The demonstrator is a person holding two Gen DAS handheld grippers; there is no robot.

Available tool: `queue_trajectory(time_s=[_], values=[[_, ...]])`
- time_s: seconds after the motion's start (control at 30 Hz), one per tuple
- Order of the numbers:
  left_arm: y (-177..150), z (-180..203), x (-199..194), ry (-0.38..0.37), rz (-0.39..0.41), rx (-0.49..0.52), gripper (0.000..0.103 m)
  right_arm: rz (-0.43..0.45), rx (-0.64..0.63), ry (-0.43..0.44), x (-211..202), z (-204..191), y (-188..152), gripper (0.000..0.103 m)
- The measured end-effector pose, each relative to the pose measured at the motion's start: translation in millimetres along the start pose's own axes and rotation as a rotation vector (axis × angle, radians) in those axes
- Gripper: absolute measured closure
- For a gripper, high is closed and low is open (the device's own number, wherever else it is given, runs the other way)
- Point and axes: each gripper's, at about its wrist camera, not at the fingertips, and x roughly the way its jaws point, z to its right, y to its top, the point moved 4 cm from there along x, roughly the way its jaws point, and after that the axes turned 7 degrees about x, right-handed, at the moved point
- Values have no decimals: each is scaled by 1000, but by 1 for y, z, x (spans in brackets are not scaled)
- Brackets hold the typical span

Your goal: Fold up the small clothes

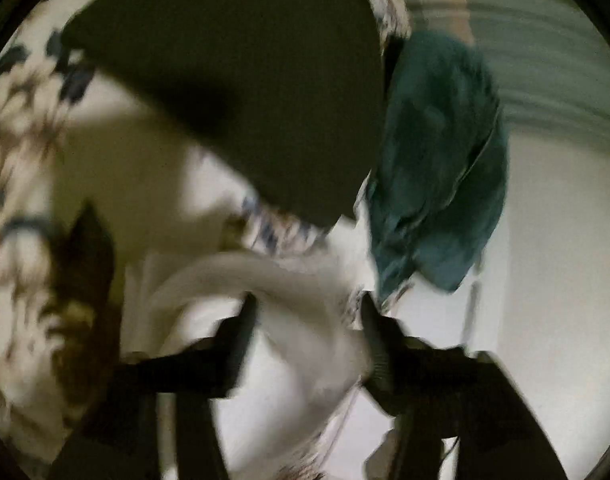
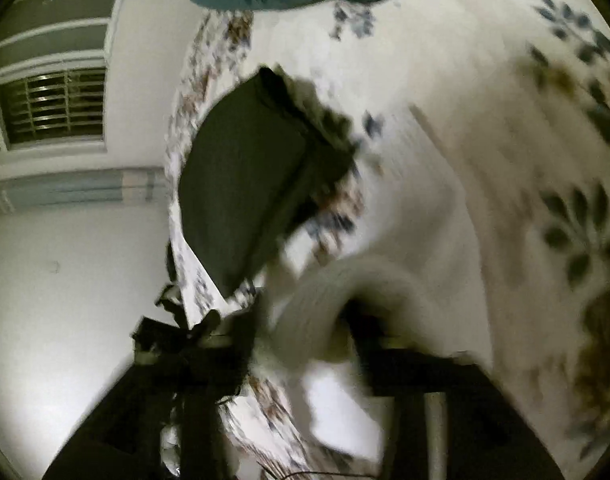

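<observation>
A white garment [image 1: 305, 344] is seen bunched between the fingers of the left hand-held gripper [image 1: 305, 312], on a floral-printed bed [image 1: 21, 160]; the jaws look spread wide, though with this blur it cannot be told whether cloth is pinched. In the right view the same white cloth is draped by the right hand-held gripper [image 2: 305, 320], whose spread cannot be told either. The fabric is judged light, limp and slippery; a hem or corner is best taken. A folded dark garment [image 2: 245, 192] and a teal garment [image 1: 441, 168] are lying close by, crowding the folding space.
</observation>
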Motion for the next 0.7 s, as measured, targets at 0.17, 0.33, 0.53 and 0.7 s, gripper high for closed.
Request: queue_trajectory(time_s=[0.17, 0.33, 0.53, 0.7], values=[[2, -6, -33, 102, 78, 111, 40, 89, -85, -21, -38, 0, -1, 31], [-12, -23, 9, 378, -37, 295, 40, 90, -188, -279, -30, 27, 0, 31], [-10, -14, 78, 462, -115, 452, 92, 37, -201, -354, 23, 45, 23, 90], [-1, -3, 53, 463, 16, 427, 94, 112, -298, -398, 19, 18, 29, 95]])
